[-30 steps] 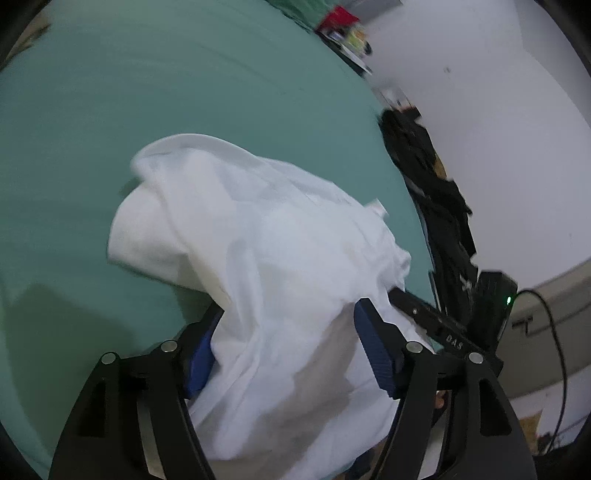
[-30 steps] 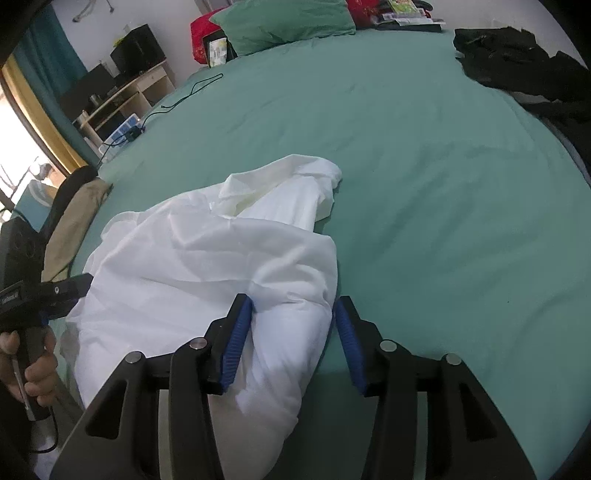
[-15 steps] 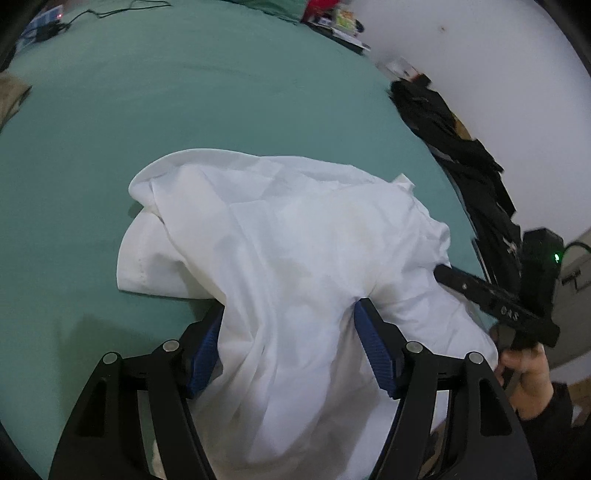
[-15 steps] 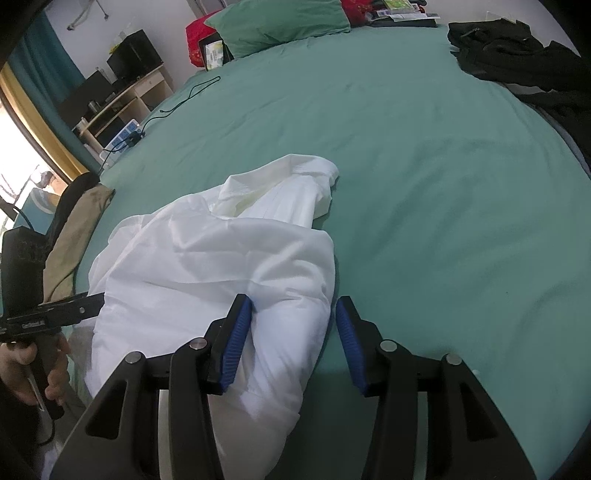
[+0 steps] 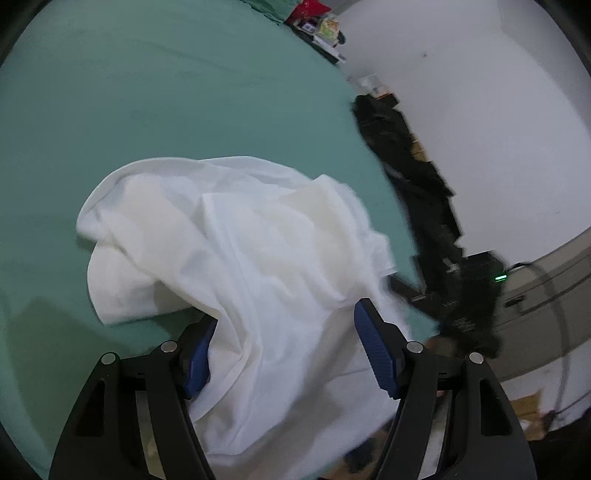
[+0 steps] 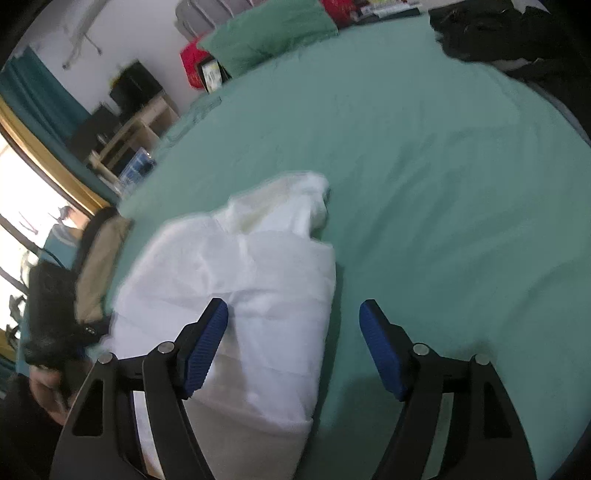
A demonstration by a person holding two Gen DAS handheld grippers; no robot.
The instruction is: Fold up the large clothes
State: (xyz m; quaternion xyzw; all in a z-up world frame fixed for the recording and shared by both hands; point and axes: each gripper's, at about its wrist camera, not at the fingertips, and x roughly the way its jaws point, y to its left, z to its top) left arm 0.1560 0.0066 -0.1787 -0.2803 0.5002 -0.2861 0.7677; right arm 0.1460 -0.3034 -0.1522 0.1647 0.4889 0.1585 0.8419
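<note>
A crumpled white garment point(image 5: 258, 258) lies on the green bed point(image 5: 147, 92), its near part hanging off the bed's edge. My left gripper point(image 5: 286, 317) stands wide, with a bunch of the cloth lying between its blue pads and draped over the left finger. In the right wrist view the same garment point(image 6: 251, 266) sits on the bed point(image 6: 443, 184). My right gripper point(image 6: 294, 307) has its jaws opening. The fold lies against its left pad, while the right pad stands clear over bare sheet.
Black clothes point(image 5: 406, 166) lie along the bed's right edge, also at the far corner point(image 6: 498, 29). A green pillow point(image 6: 266, 33) and red items are at the head. A tan cloth point(image 6: 96, 266) lies at the left edge, with a wooden shelf point(image 6: 125, 129) and a window beyond.
The right gripper's jaws have spread apart and released the white fold they were pinching. The left gripper stays equally wide, its view swung a little over the garment.
</note>
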